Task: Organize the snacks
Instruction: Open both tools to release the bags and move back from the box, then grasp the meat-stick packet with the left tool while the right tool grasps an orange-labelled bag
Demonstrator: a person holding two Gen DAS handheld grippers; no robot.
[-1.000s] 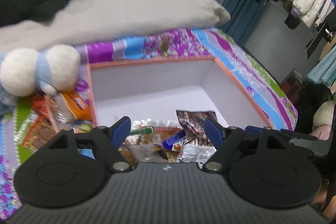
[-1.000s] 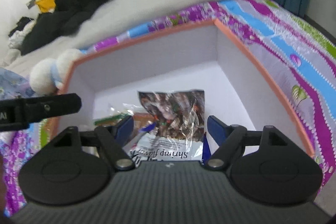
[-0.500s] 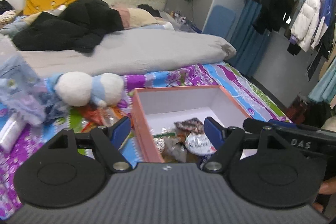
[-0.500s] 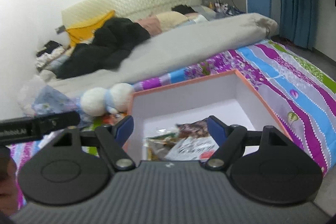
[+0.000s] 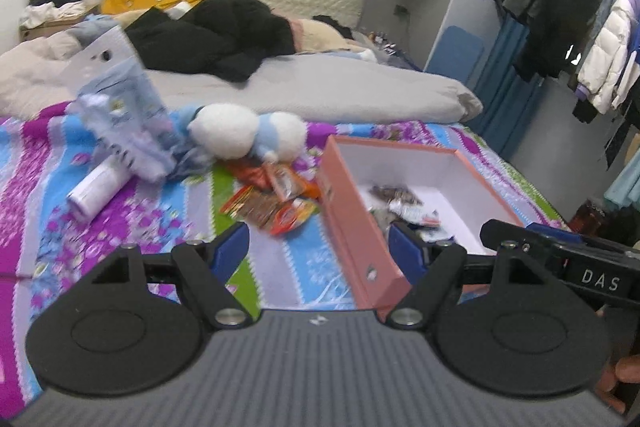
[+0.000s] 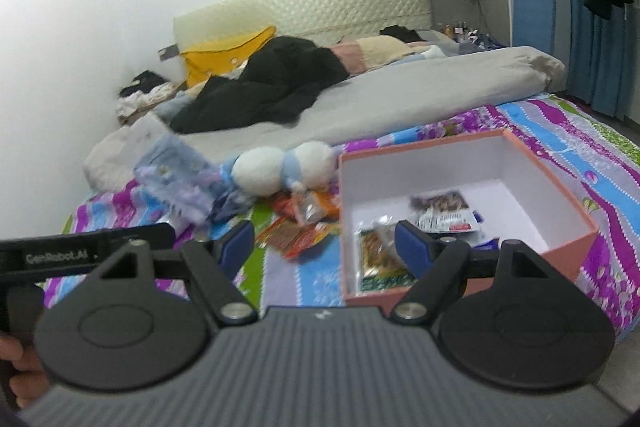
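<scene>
Snack packets (image 5: 276, 205) heaped on the bedspread just left of the pink box (image 5: 352, 227), apparently orange and red. Take one packet from the heap's edge. Left gripper (image 5: 318, 247) and right gripper (image 6: 324, 245) spread wide, empty.

Left gripper (image 5: 319, 253) and right gripper (image 6: 324, 247): black linkage arms, blue fingertips (image 5: 231, 247), silver pivot screws, grey ribbed housing; white lettering on side bars.
</scene>
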